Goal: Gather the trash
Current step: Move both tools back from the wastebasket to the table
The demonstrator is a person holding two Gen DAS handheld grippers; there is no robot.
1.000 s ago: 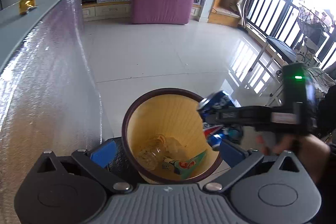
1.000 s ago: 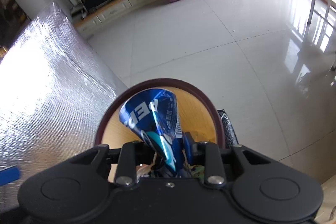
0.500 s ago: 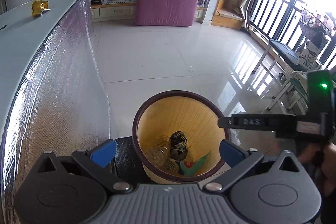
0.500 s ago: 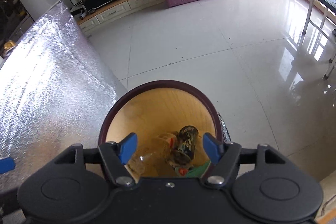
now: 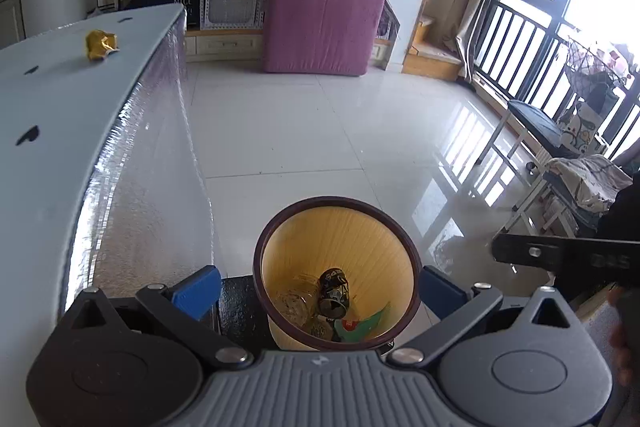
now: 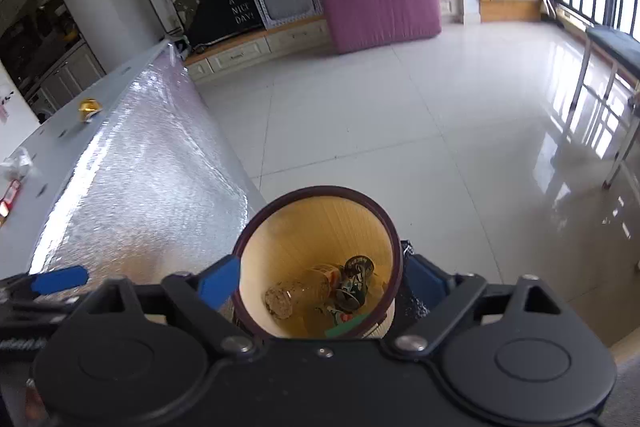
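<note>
Hovering: both my tongs hang above the wastebasket [image 6: 394, 247], which stands on the floor just beside the foil-clad side of the tabletop [image 5: 60, 99].
Right tongs [image 6: 316, 277]: the jaws are opening wide, with nothing between them; only the basket mouth shows past the blue tips.
Left tongs [image 5: 320, 287]: spread apart and empty, framing the basket rim.
Trash inside: a crushed can [image 6: 356, 283] lies at the bottom beside a clear plastic bottle [image 6: 296, 293] and a green wrapper [image 5: 360, 323].
Trash left: a crumpled yellow wrapper [image 5: 100, 43] sits far along the tabletop, well apart from me; in the right view a white scrap [image 6: 16, 163] lies nearer the edge.
Risk: the light wrapper may slip or skid off the tabletop if I pinch it off-centre.
Risk: swinging back low could knock the basket rim and tip it.
</note>
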